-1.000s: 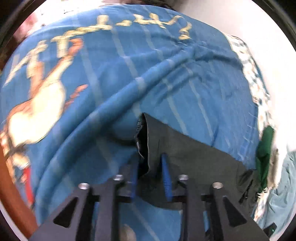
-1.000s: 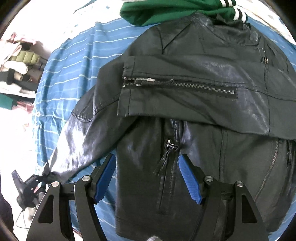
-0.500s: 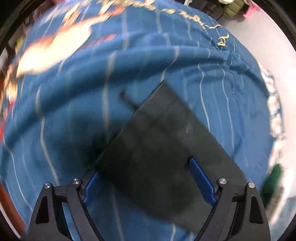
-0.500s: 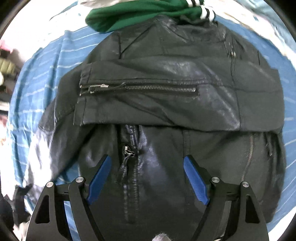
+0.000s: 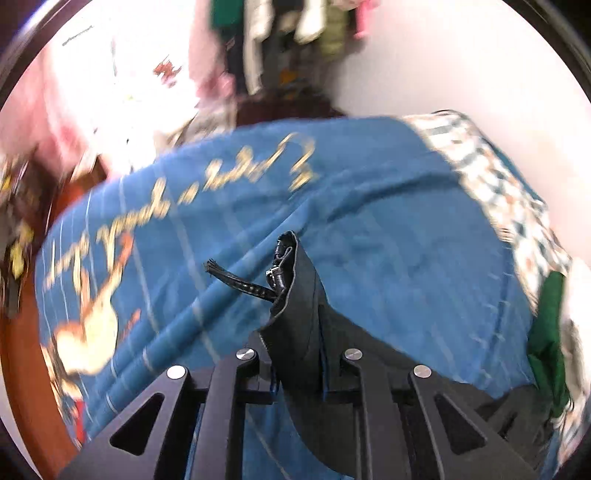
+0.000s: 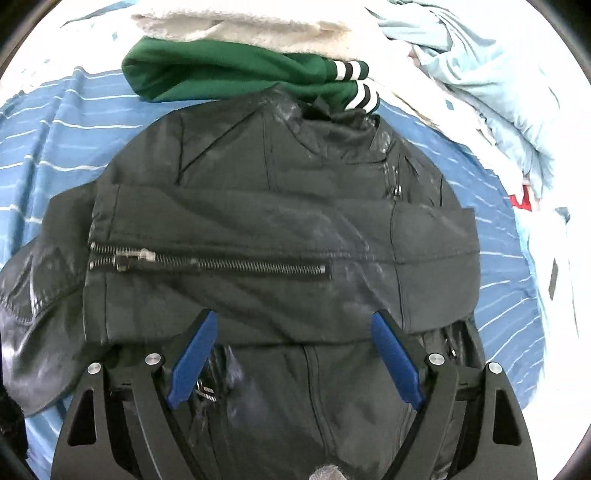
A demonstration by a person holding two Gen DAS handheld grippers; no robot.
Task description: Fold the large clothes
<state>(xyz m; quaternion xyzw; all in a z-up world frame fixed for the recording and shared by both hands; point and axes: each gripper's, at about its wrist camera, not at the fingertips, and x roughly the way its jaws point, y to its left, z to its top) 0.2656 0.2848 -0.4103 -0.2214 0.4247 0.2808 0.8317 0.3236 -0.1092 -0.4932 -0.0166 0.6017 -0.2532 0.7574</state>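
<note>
A black leather jacket (image 6: 280, 229) lies front up on a blue striped bedsheet (image 6: 44, 147). One sleeve with a zipper is folded across its chest. My right gripper (image 6: 291, 354) is open and hovers just above the jacket's lower front. In the left wrist view my left gripper (image 5: 297, 373) is shut on the cuff end of the other sleeve (image 5: 295, 302), which stands up between the fingers with a zipper pull sticking out to the left.
A green garment with striped cuffs (image 6: 236, 70) lies at the jacket's collar, with a white fleece (image 6: 236, 18) behind it. Light blue bedding (image 6: 491, 77) is piled at the right. Hanging clothes (image 5: 280, 44) stand beyond the bed's far edge.
My left gripper opened over the sleeve, then shut on its cuff again and lifted it. My right gripper moved up the jacket and stayed open.
</note>
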